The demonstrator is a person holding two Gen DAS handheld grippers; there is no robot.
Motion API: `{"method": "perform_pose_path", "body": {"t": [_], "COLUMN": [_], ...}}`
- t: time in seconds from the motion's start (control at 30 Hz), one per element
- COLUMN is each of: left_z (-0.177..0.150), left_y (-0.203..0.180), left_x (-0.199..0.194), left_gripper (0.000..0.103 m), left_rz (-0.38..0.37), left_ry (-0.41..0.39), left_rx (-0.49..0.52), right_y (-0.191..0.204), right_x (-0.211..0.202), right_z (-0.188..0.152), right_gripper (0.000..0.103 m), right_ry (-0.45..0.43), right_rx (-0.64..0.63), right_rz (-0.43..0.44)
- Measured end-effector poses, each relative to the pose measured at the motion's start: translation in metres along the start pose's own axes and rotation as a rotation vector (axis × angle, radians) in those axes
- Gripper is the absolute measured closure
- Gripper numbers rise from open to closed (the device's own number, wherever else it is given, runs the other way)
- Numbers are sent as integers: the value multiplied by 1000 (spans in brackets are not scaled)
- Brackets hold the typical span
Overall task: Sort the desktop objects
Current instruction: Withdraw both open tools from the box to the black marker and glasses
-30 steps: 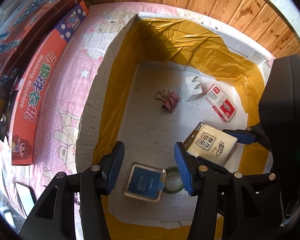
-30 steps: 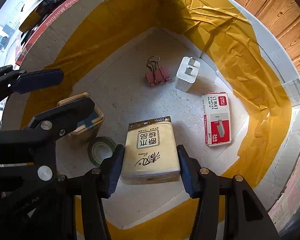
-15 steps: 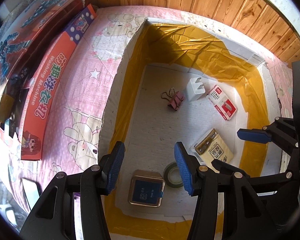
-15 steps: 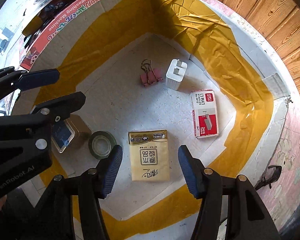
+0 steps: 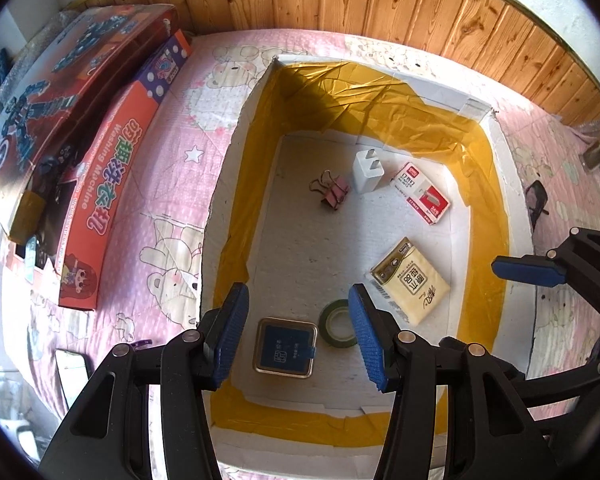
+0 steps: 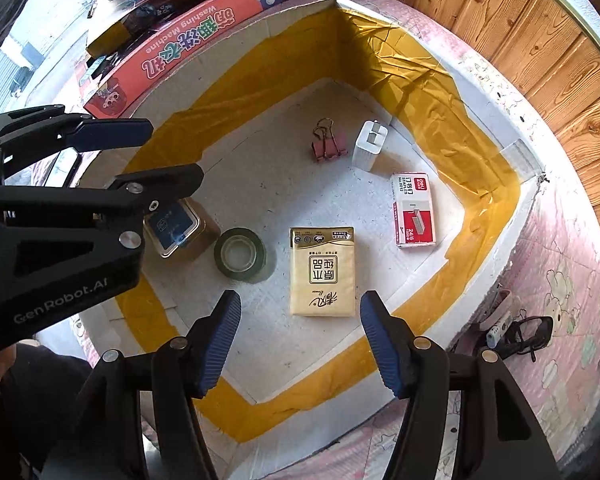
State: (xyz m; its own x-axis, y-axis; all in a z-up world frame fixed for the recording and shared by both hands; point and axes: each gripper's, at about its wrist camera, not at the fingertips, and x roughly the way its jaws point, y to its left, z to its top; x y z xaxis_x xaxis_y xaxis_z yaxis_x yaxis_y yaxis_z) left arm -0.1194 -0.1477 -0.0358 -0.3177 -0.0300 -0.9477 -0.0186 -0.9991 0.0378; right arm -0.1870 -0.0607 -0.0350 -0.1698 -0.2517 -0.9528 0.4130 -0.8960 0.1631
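A white cardboard box (image 5: 236,160) lined with yellow tape holds a yellow tissue pack (image 6: 322,272), a red staples box (image 6: 414,210), a white charger plug (image 6: 370,146), a pink binder clip (image 6: 330,146), a green tape roll (image 6: 240,254) and a blue-lidded tin (image 5: 285,347). My right gripper (image 6: 300,312) hovers above the tissue pack with its jaws opening; the pack lies flat on the box floor, untouched. My left gripper (image 5: 296,320) hangs open and empty over the tin and the tape roll (image 5: 338,324).
The box sits on a pink cartoon-print cloth (image 5: 168,184). Large toy boxes (image 5: 112,184) are stacked to the left, against a wooden wall (image 5: 380,8). A phone (image 5: 74,372) lies near the left edge. Black glasses (image 6: 528,332) lie on the cloth at the right.
The right gripper has let go of the tissue pack, which now lies on the box floor. Both grippers have risen away from the box floor.
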Motion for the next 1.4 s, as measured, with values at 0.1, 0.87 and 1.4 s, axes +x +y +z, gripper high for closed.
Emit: {"method": "perform_pose_path", "body": {"t": [0.1, 0.87, 1.4], "left_z": [-4, -40, -38], "left_y": [-4, -39, -125], "left_x": [-9, -98, -102], "left_gripper": [48, 48, 48], "left_rz": [-6, -156, -317], "left_ry": [-20, -289, -332], "left_rx": [7, 16, 34], "right_y": [3, 25, -88], "right_x": [-15, -93, -113], "right_z": [-9, -126, -179], "right_gripper": [38, 37, 26], "right_ry": [-47, -738, -812], "right_rx": [-22, -37, 294], "right_rz": [-20, -4, 31]}}
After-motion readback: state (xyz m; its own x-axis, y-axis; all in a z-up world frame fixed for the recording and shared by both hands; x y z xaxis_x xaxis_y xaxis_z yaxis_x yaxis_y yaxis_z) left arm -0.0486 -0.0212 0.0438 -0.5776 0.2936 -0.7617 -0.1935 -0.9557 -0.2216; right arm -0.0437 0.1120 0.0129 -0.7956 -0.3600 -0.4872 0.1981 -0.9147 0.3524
